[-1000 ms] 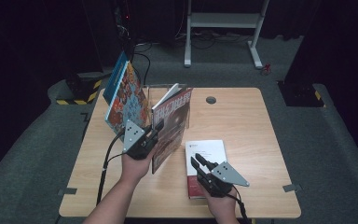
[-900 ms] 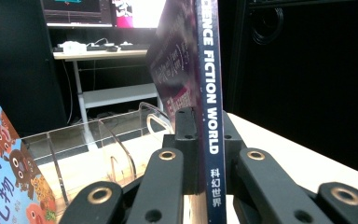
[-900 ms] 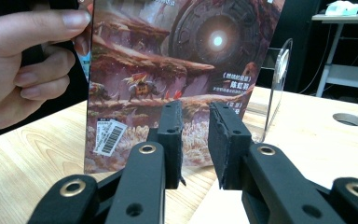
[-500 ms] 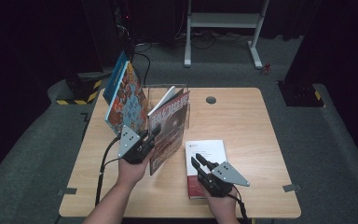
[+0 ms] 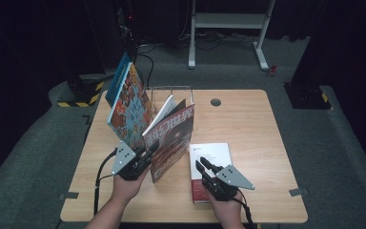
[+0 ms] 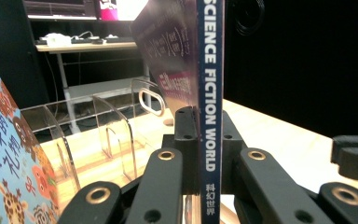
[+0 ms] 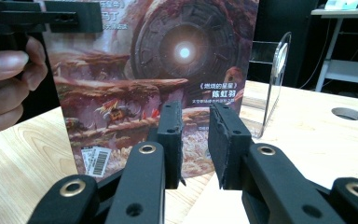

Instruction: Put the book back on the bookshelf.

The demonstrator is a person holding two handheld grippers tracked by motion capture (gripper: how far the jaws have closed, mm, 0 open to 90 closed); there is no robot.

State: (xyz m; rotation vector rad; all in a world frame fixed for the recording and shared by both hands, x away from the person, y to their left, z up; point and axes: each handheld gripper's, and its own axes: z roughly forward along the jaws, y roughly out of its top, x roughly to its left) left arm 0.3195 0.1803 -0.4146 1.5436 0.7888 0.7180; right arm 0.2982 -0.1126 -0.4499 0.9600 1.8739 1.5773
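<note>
Two grippers are at work, and only the left gripper (image 5: 148, 149) carries anything: its jaws are clamped on the spine of the tall, thin science-fiction magazine with the dark red illustrated cover (image 5: 171, 143), low down near the bottom edge. In the left gripper view the blue spine (image 6: 213, 93) rises straight up between the two pads, so the magazine's long axis runs upright, crosswise to the line of the jaws.

Ahead of those jaws and slightly to their left stands the clear acrylic slotted book rack (image 6: 116, 126), its curved dividers open and free. A colourful picture book with a blue back (image 5: 128, 102) leans in the rack farther left of the jaws.

The right gripper (image 5: 204, 167) hovers over a flat white-and-red booklet (image 5: 209, 157) on the light wooden table (image 5: 252, 124); its jaws stand a little apart and hold nothing. The magazine's cover faces them just ahead.

The left hand is plainly the nearer one. The coming move likely turns on keeping the spine vertical and lining it with a slot ahead.
</note>
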